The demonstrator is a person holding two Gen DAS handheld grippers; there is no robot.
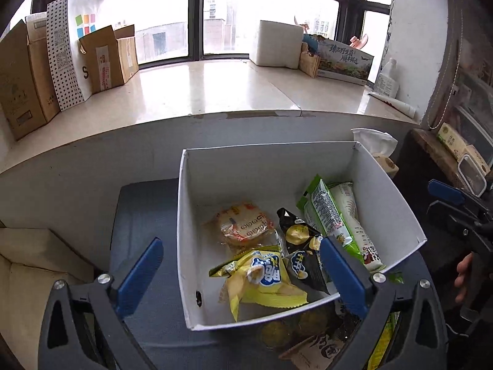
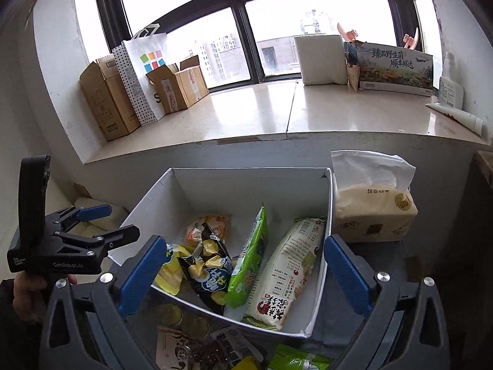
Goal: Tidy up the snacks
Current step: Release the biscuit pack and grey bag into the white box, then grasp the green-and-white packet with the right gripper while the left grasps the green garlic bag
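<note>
1. Behind everything runs a glossy pale window ledge (image 2: 246, 114) under dark-framed panes, with brown cardboard boxes (image 2: 107, 104) and a dotted paper bag (image 2: 135, 83) pushed to its left end and a white foam block (image 2: 323, 60) to its right, so the middle of the ledge lies bare.
2. Below it, on the grey bench (image 1: 138, 215), stands the white box (image 1: 185, 231), a stiff, open-topped cardboard box; I judge it is the place where the snacks are being gathered.
3. Several snacks already lie inside: a clear-wrapped round cracker pack (image 1: 243, 225), a crinkly yellow chip bag (image 1: 262, 277), a black chip bag (image 1: 303, 256), a glossy green packet (image 2: 249, 259) standing on its edge, and a long white pouch (image 2: 286, 271) leaning on the right wall.
4. More packets (image 2: 197, 345) lie loose on the bench just in front of the box's near wall, so I judge the sorting is unfinished.
5. My left gripper (image 1: 242, 276) hovers over the box's near left corner, jaws spread wide and holding nothing.
6. My right gripper (image 2: 243, 274) hangs over the near edge, jaws likewise wide apart and empty.
7. A soft tissue pack (image 2: 372, 209) sits just beside the box's right wall.
</note>
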